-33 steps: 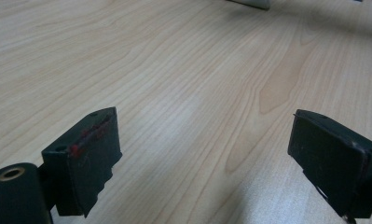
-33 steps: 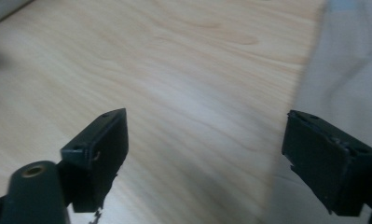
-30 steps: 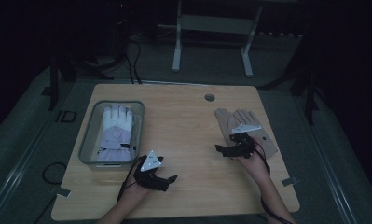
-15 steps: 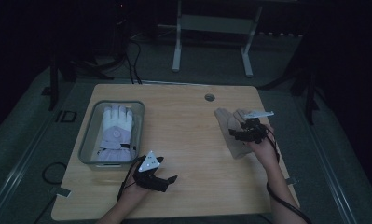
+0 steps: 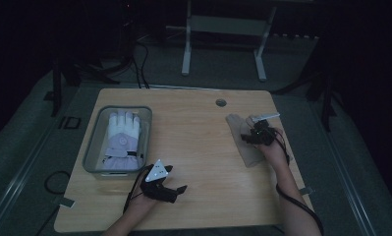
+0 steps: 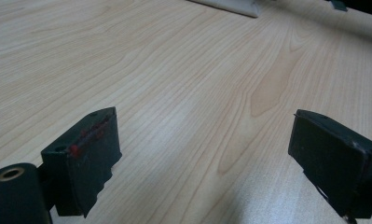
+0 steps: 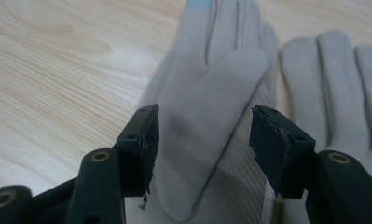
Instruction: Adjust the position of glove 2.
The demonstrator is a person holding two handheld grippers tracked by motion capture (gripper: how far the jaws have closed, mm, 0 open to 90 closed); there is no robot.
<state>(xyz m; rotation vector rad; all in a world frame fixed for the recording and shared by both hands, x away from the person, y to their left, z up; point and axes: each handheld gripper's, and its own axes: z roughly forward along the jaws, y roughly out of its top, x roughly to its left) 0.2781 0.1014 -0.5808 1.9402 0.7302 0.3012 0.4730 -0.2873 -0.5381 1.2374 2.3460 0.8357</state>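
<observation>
At the right of the high view, the right claw hangs over the beige gloves lying flat on the desk, its jaws spread on either side of one glove's thumb part. It could pinch only a thin fold, so the glove may slip free on lifting, or drag its neighbour along. At centre left, a clear bin holds a white-and-lavender glove. At bottom centre, the left claw rests spread over bare desk.
</observation>
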